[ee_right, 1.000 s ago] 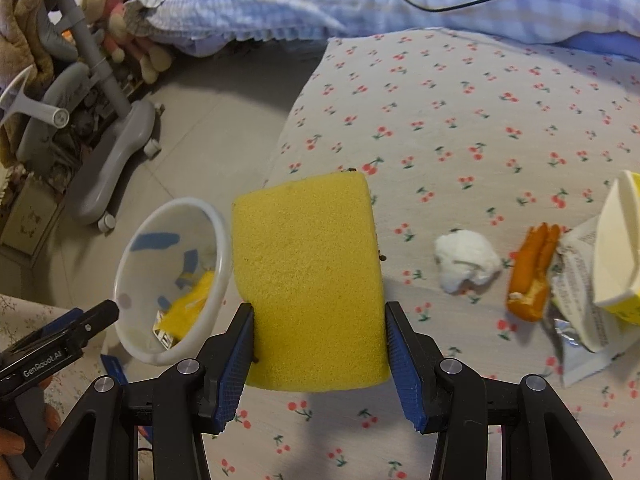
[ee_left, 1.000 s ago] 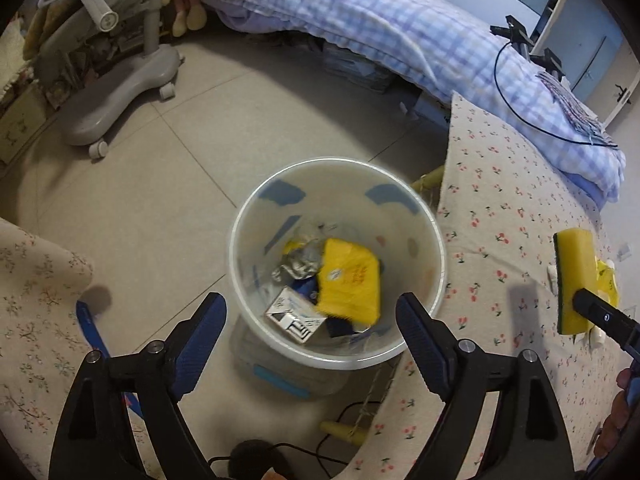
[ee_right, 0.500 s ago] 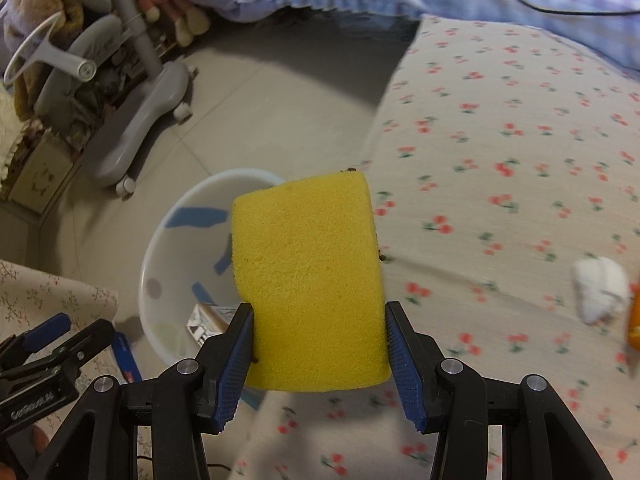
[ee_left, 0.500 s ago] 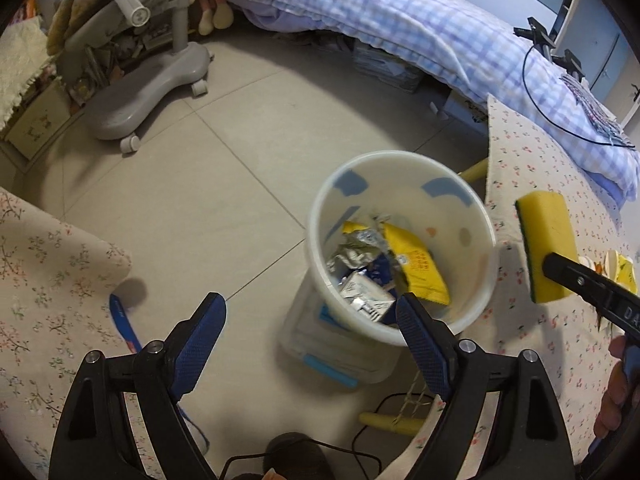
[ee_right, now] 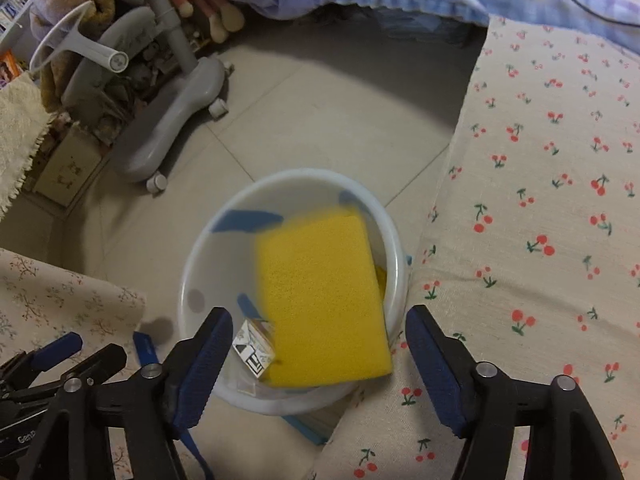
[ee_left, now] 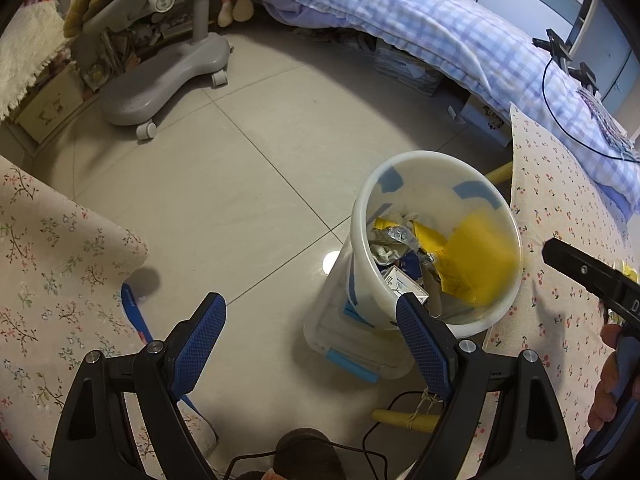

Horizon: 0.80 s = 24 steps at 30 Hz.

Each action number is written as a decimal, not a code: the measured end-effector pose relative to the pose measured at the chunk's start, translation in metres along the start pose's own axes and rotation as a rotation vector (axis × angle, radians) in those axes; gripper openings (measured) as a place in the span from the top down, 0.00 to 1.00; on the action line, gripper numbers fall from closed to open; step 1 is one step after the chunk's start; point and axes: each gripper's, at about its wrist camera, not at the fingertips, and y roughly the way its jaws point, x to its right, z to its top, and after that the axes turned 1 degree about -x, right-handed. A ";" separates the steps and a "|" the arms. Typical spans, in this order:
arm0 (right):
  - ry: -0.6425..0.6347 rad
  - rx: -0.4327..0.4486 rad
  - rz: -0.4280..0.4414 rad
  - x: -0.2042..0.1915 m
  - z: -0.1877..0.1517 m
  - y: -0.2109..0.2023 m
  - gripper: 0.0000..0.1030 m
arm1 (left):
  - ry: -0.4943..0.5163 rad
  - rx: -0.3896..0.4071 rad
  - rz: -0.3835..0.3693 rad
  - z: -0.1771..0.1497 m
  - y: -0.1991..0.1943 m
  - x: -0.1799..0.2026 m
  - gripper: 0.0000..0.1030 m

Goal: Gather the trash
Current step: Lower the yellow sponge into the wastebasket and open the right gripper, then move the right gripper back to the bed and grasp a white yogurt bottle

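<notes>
As seen from the left wrist, the left gripper (ee_left: 308, 340) hangs with its jaws spread wide and nothing between them, over bare floor (ee_left: 240, 184) just left of the bin (ee_left: 436, 160). The bin stands against the edge of the cherry-print table (ee_left: 560, 208). Inside it lie a foil wrapper (ee_left: 390, 240), a small carton (ee_left: 404, 282) and yellow packaging, with a blurred yellow sponge (ee_left: 480, 256) among them, so several pieces of trash are already collected. One black finger of the right gripper (ee_left: 588, 274) reaches in from the right, above the table beside the bin rim, a hand (ee_left: 612, 380) below it.

From the right wrist, the right gripper (ee_right: 320, 360) is poised over the bin (ee_right: 288, 178); its jaws have just been opening and now stand clear of the sponge (ee_right: 320, 300) on both sides, so it is released. The sponge, its far edge smeared by motion, sits within the bin's mouth, seemingly dropping in. This item looks as good as binned.

Neither view shows any trash left on the visible stretch of table (ee_right: 560, 160), so I cannot tell how much remains; the rest of the tabletop is out of frame.
</notes>
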 end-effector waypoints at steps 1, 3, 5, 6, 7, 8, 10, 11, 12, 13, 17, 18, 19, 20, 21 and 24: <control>-0.010 0.005 -0.013 -0.001 0.000 -0.003 0.26 | -0.001 0.002 -0.001 -0.001 -0.001 0.001 0.14; -0.019 0.013 -0.029 0.000 -0.002 -0.008 0.26 | 0.002 0.006 -0.006 0.000 -0.002 0.002 0.14; -0.017 0.013 -0.040 0.002 -0.002 -0.012 0.26 | 0.005 0.009 -0.010 0.000 -0.004 0.005 0.14; -0.016 0.013 -0.043 0.004 -0.003 -0.014 0.26 | 0.008 0.011 -0.014 -0.001 -0.005 0.007 0.14; -0.013 0.014 -0.049 0.006 -0.004 -0.017 0.26 | 0.013 0.012 -0.017 -0.001 -0.006 0.009 0.14; -0.011 0.015 -0.055 0.007 -0.005 -0.019 0.26 | 0.016 0.012 -0.020 -0.001 -0.007 0.012 0.14; -0.009 0.016 -0.069 0.013 -0.008 -0.026 0.26 | 0.026 0.012 -0.031 -0.001 -0.009 0.018 0.14; -0.008 0.017 -0.077 0.015 -0.009 -0.029 0.25 | 0.029 0.010 -0.037 -0.001 -0.010 0.021 0.14; -0.007 0.018 -0.085 0.018 -0.011 -0.033 0.25 | 0.033 0.008 -0.046 -0.001 -0.011 0.025 0.14; -0.004 0.021 -0.096 0.023 -0.012 -0.038 0.25 | 0.038 0.006 -0.056 -0.001 -0.012 0.029 0.13; 0.012 0.032 -0.134 0.043 -0.019 -0.058 0.25 | 0.063 0.008 -0.081 -0.001 -0.014 0.048 0.13; 0.016 0.038 -0.144 0.049 -0.020 -0.064 0.25 | 0.070 0.009 -0.084 -0.002 -0.015 0.053 0.13; 0.022 0.045 -0.156 0.056 -0.022 -0.071 0.25 | 0.080 0.009 -0.090 -0.002 -0.016 0.060 0.13; 0.027 0.049 -0.168 0.062 -0.023 -0.076 0.25 | 0.089 0.009 -0.097 -0.001 -0.017 0.067 0.13; 0.033 0.054 -0.182 0.069 -0.024 -0.081 0.25 | 0.095 0.009 -0.104 -0.001 -0.018 0.073 0.13; 0.066 0.068 -0.220 0.096 -0.031 -0.101 0.25 | 0.116 0.010 -0.123 -0.002 -0.021 0.091 0.12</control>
